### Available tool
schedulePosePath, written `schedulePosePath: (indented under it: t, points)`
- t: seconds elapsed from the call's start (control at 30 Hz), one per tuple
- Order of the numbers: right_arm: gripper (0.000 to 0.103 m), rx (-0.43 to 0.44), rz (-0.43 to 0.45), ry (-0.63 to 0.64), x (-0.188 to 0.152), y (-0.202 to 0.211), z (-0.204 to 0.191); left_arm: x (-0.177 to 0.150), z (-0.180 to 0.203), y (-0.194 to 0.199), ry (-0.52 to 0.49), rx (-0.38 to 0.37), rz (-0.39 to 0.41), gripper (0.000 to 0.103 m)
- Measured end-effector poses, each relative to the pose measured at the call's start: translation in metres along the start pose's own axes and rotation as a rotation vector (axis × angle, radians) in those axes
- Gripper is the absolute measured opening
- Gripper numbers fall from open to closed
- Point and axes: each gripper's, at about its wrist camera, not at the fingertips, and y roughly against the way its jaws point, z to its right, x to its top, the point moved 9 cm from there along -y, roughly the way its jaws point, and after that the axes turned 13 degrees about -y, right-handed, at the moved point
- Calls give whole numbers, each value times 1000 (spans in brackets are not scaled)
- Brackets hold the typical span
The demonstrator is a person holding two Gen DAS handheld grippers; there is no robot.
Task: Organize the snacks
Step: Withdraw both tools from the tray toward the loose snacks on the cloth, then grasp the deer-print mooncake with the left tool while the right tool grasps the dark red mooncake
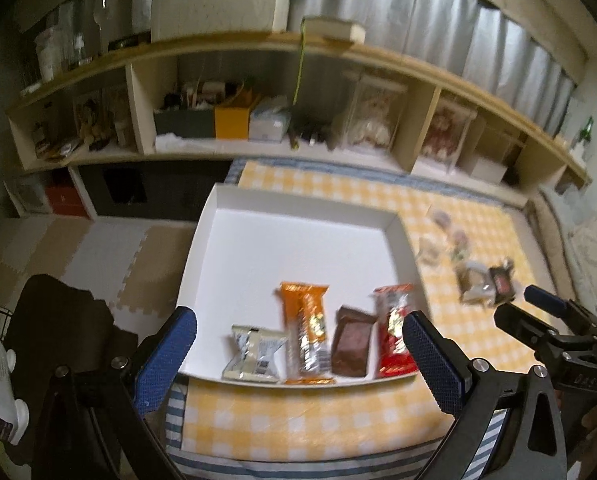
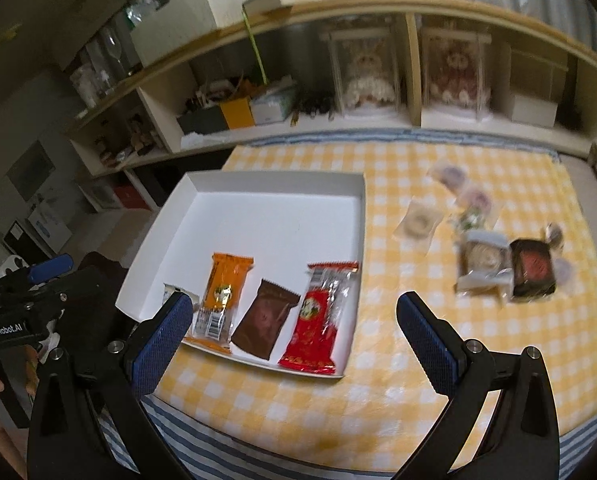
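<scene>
A white tray [image 1: 298,208] lies on a yellow checked cloth and also shows in the right wrist view [image 2: 258,178]. Along its near edge lie a silver packet [image 1: 254,354], an orange packet [image 1: 308,336], a brown packet [image 1: 352,342] and a red packet [image 1: 394,330]. Several loose snacks lie on the cloth to the right, among them a dark packet [image 2: 532,272] and a pale round one [image 2: 418,220]. My left gripper [image 1: 298,348] is open and empty over the tray's near edge. My right gripper [image 2: 290,332] is open and empty, above the tray's near right corner.
A long wooden shelf unit [image 2: 378,12] with boxes, dolls in clear cases and clutter runs behind the cloth. Foam floor mats [image 1: 110,252] lie to the left. The cloth's striped near edge [image 2: 258,456] hangs below the grippers.
</scene>
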Motion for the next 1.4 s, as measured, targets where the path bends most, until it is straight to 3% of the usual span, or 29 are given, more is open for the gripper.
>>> schedulePosePath:
  t: [0.27,0.77,1.13,1.27,1.4]
  points:
    - [103,-9,77,39,30,43,15,13,23,39,16,-4,116,103]
    - [103,-117,199,16,70,93,102,33,100,38,-6,-66,302,103]
    - [103,-159,189,-147,75,88,203,55,192,-52,-74,-152,205,103]
    - [103,-191,154,-226,71,74,239,69,221,-113,-36,-174,116,103]
    - [103,-214,202,-289,73,67,272,78,249,-183,-47,-148,5,103]
